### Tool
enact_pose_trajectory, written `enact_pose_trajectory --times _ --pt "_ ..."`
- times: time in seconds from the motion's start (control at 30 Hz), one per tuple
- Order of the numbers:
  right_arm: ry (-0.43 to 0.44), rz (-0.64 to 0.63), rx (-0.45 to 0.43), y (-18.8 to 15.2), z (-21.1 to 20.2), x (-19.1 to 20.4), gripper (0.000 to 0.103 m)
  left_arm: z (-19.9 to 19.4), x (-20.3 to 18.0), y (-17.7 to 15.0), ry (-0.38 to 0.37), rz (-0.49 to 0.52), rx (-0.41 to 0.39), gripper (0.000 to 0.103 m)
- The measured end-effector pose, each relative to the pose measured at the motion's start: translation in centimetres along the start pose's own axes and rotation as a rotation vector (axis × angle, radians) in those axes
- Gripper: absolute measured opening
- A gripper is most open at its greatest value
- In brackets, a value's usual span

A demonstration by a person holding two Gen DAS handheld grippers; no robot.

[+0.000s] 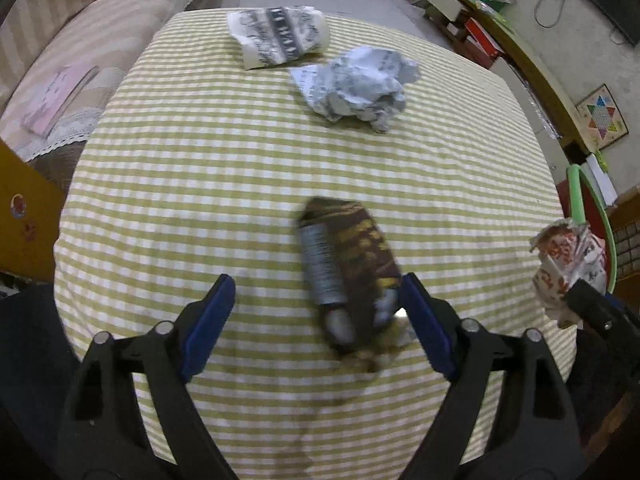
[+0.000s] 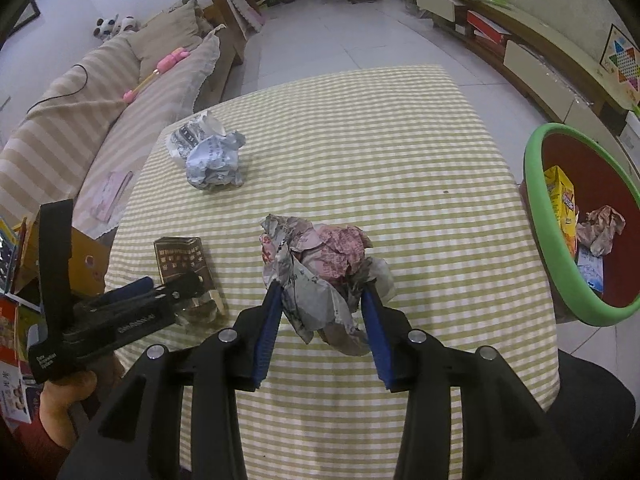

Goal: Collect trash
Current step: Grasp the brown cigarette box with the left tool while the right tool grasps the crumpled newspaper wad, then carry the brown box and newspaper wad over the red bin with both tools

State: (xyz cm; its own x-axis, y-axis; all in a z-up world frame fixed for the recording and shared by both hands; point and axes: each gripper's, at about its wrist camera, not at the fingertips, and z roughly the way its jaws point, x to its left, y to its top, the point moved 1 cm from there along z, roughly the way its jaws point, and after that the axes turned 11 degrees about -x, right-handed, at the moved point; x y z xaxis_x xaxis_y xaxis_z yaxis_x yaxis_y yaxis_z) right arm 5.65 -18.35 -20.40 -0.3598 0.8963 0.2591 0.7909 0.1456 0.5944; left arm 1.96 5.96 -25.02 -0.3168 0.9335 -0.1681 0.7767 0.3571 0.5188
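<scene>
A brown and gold box (image 1: 348, 272) lies blurred on the checked tablecloth (image 1: 200, 184). It sits between the fingers of my left gripper (image 1: 317, 280), close to the right pad; the left pad stands well clear, so the gripper is open. The right wrist view shows the same box (image 2: 180, 260) under the left gripper (image 2: 172, 292). My right gripper (image 2: 320, 290) is shut on a red and grey crumpled paper wad (image 2: 320, 264), seen from the left wrist as a wad (image 1: 568, 260) at the table's right edge. A green-rimmed bin (image 2: 536, 216) stands right of the table.
A white crumpled paper (image 1: 360, 88) and a black-printed wrapper (image 1: 280, 36) lie at the table's far side. The bin holds a yellow carton (image 2: 562, 208) and other crumpled paper. A striped sofa (image 2: 100, 120) runs along the left, low cabinets (image 2: 532, 68) along the right.
</scene>
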Motion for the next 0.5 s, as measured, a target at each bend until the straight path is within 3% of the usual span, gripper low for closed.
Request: enact_pose_trajectory --times 0.13,0.23,0.27,0.5 --pt "-0.003 0.002 -0.007 -0.2 -0.3 -0.2 0.041 0.3 -1.7 0.1 -0.015 0.027 0.001 0.078" --pt "-0.021 -0.017 -0.015 -0.4 -0.5 -0.4 0.039 0.7 -2.9 0.3 -0.041 0.049 0.02 0.056" --pt "-0.025 -0.02 -0.019 -0.5 -0.6 -0.3 0.039 0.8 -3.0 0.3 -0.058 0.041 0.029 0.054" --pt "-0.034 0.007 -0.035 -0.5 -1.2 -1.2 0.039 -0.6 -2.3 0.5 -0.086 0.025 0.005 0.053"
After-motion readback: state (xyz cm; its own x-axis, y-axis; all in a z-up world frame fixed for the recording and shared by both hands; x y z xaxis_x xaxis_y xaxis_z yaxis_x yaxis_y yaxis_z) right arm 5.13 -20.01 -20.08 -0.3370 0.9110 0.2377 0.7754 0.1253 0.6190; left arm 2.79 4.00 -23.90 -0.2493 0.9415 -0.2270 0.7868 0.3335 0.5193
